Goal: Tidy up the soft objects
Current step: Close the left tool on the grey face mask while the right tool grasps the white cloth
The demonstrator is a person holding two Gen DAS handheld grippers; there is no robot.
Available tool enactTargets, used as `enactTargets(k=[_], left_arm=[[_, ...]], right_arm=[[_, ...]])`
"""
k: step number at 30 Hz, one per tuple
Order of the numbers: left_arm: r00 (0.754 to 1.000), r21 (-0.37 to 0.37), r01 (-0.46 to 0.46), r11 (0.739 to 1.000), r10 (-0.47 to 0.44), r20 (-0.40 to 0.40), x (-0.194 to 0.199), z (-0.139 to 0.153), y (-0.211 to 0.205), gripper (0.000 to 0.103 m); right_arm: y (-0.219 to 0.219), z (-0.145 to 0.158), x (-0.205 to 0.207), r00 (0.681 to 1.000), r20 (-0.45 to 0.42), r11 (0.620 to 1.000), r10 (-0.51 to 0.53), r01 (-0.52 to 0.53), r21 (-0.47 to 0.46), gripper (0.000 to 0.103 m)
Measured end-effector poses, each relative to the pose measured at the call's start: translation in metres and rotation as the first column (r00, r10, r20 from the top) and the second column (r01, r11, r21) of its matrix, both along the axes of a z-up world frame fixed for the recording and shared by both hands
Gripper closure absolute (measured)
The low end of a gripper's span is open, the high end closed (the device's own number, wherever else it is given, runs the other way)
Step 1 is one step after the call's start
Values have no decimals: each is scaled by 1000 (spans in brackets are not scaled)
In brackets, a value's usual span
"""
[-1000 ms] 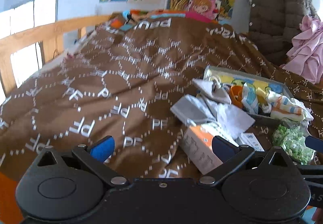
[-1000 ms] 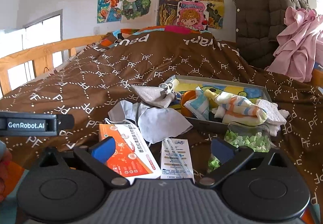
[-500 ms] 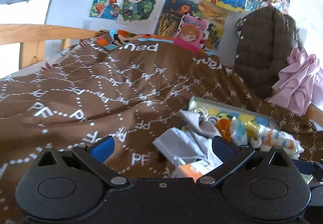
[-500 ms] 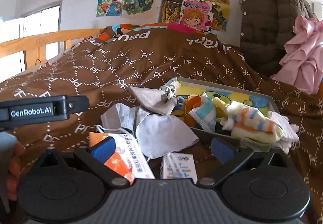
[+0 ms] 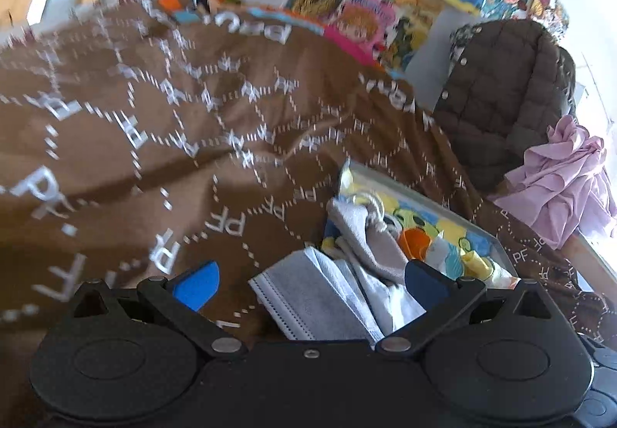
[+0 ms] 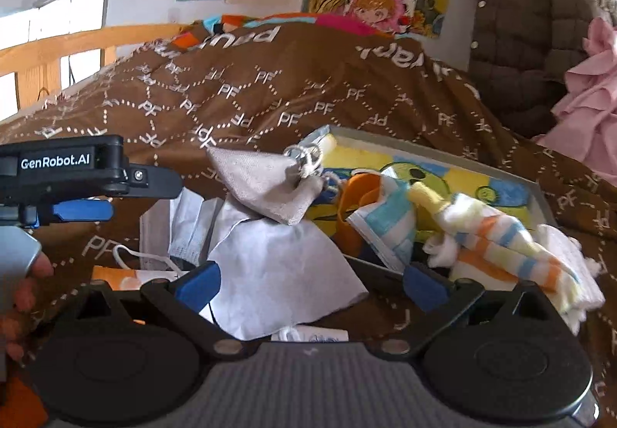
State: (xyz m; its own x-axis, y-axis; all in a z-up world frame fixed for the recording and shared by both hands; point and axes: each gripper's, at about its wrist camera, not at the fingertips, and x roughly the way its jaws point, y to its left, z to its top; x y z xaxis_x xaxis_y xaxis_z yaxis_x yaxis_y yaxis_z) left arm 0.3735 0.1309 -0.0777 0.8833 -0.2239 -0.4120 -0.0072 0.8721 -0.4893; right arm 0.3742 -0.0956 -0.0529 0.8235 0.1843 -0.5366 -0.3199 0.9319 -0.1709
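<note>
A brown quilted bedspread printed with white "PF" letters (image 6: 270, 96) is serving as the work surface, sloping up toward the wall. On it a shallow grey-rimmed tray with a yellow-and-blue cartoon lining (image 6: 443, 152) is acting as the collecting place, judging by the soft things already piled inside: a fluffy cloth striped in orange, yellow and blue (image 6: 497, 235) is draping over its near rim, and a smaller blue-and-white striped cloth (image 6: 389, 219) is lying just beside it. A beige drawstring fabric pouch (image 6: 262, 185) is straddling the tray's left edge, half in and half out. Outside the tray, a white fabric face mask (image 6: 277, 273) is spreading over the bedspread, with a pleated grey disposable mask (image 5: 308, 297) lying beside it; these probably remain to be sorted. The right gripper (image 6: 308, 283) is hovering over the white mask, jaws spread wide and empty. The left gripper (image 5: 308, 279) is pointing at the grey mask, likewise released and holding nothing.
</note>
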Motion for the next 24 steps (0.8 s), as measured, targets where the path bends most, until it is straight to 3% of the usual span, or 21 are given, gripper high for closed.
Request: enactTargets(k=[5, 15, 18, 24], left_arm=[[997, -80, 36, 996, -42, -65, 16, -15, 5, 1], [992, -130, 81, 988, -92, -83, 23, -31, 5, 2], [992, -162, 87, 983, -100, -79, 23, -34, 8, 8], [990, -168, 106, 980, -119, -73, 22, -34, 6, 26]], right_arm=[[2, -11, 16, 998, -54, 1000, -16, 16, 2, 0], [4, -18, 33, 992, -126, 997, -13, 22, 69, 1], [3, -19, 34, 991, -131, 996, -17, 29, 88, 2], [3, -18, 32, 990, -140, 993, -9, 25, 112, 16]])
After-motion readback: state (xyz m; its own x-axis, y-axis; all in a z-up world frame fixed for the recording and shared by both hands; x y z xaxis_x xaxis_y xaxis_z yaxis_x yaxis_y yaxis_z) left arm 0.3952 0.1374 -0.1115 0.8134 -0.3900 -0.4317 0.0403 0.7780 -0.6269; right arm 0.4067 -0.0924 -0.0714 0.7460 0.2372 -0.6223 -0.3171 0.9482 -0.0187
